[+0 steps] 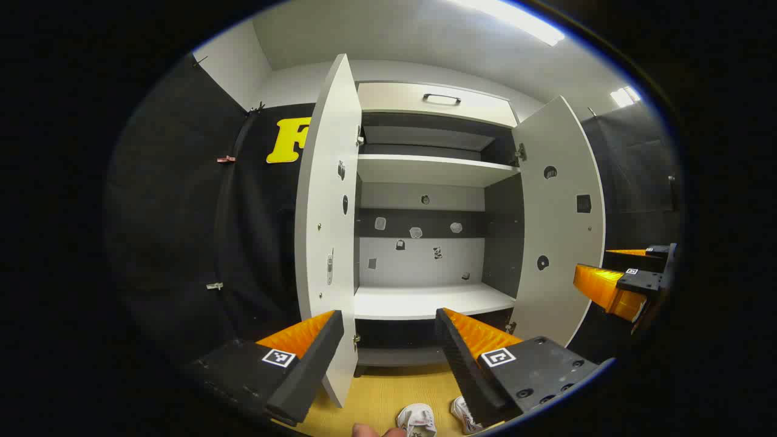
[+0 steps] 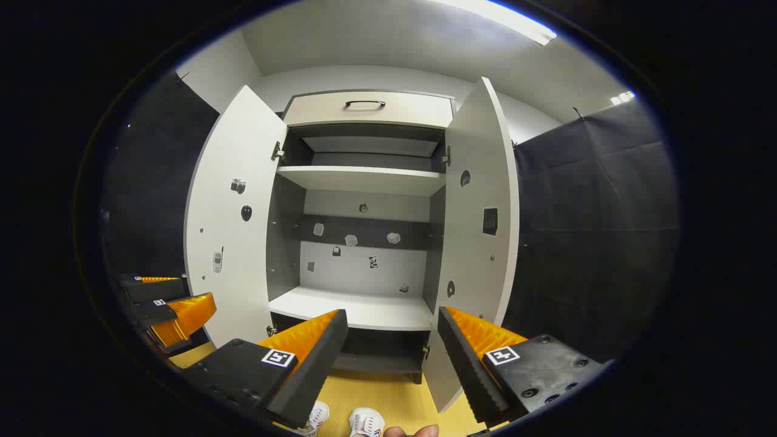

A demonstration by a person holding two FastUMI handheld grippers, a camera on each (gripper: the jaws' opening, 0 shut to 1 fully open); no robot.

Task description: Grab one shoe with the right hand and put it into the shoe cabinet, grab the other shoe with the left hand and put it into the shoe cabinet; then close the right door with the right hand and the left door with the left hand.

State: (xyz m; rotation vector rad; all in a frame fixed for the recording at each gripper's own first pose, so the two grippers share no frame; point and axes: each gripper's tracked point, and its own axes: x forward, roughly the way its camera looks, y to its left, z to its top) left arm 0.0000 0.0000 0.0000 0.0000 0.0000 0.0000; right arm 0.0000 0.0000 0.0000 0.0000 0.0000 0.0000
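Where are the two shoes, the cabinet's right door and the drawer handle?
Shoes (image 1: 417, 419): left gripper view, toe of the left one of the pair on the floor.
Right door (image 1: 561, 243): left gripper view, middle of its inner face.
Drawer handle (image 2: 365, 104): right gripper view, middle of the bar.

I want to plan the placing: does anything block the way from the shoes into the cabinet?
Nothing visible does. Both doors stand open, the wide shelf is bare, and the shoes lie on the floor in front.
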